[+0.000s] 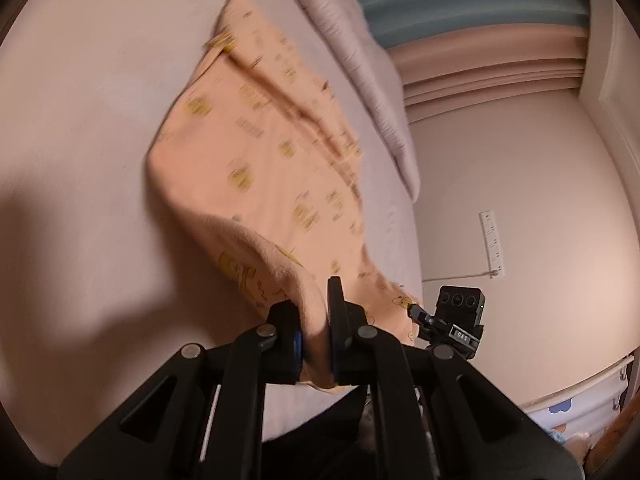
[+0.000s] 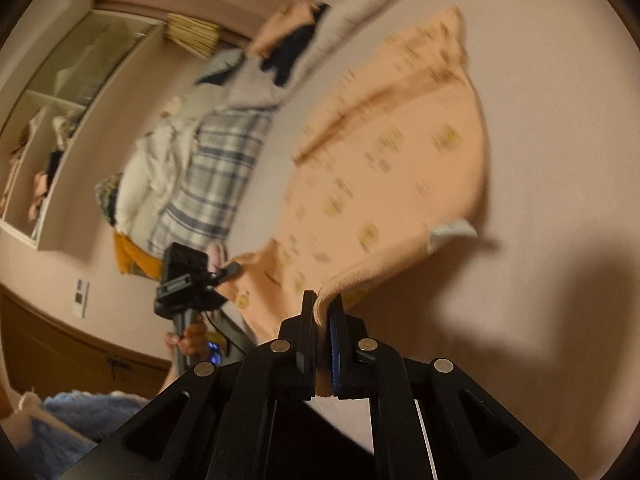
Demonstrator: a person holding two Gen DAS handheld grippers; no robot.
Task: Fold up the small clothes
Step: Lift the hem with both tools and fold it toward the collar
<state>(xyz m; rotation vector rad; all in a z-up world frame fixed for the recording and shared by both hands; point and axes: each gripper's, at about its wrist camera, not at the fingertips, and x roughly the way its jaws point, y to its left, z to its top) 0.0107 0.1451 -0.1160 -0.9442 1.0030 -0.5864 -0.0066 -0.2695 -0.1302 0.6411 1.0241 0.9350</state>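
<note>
A small peach garment [image 1: 256, 148] with yellow prints lies stretched over a pale pink bed sheet [image 1: 88, 120]. My left gripper [image 1: 316, 316] is shut on one near corner of it, cloth bunched between the black fingers. My right gripper [image 2: 322, 312] is shut on the other near corner of the same garment [image 2: 384, 160], which is lifted off the sheet [image 2: 560, 120] near both grips. A white label [image 2: 450, 232] shows at its right edge. The right gripper's tip [image 1: 418, 312] shows in the left wrist view, the left gripper's tip [image 2: 230, 269] in the right wrist view.
A grey folded blanket [image 1: 360, 60] lies along the bed's far side. A pile of clothes, with a plaid piece [image 2: 212, 176], lies beyond the garment. A shelf unit [image 2: 52, 128] stands against the wall. A power strip [image 1: 492, 244] lies on the floor.
</note>
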